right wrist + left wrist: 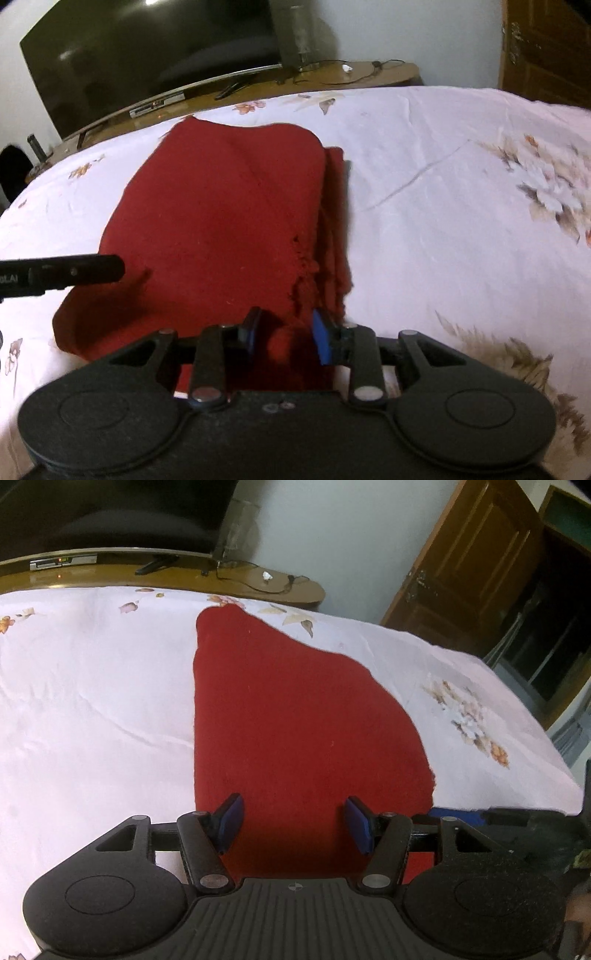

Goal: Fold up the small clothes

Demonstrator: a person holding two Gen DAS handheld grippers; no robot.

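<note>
Right gripper (pixel 284 334) pads straddle bunched fuzzy red cloth (pixel 221 206), grip unclear; left gripper (pixel 293 821) unclenched.

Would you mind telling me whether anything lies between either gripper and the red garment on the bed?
Nothing visible does. The left gripper hangs open directly over the red garment, and the right gripper has a bunch of its near edge between its pads. Only the floral bedsheet surrounds it.

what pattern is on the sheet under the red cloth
Pale pink sheet with scattered brown and white flower prints, clearest in the right wrist view; the red cloth is plain.
</note>
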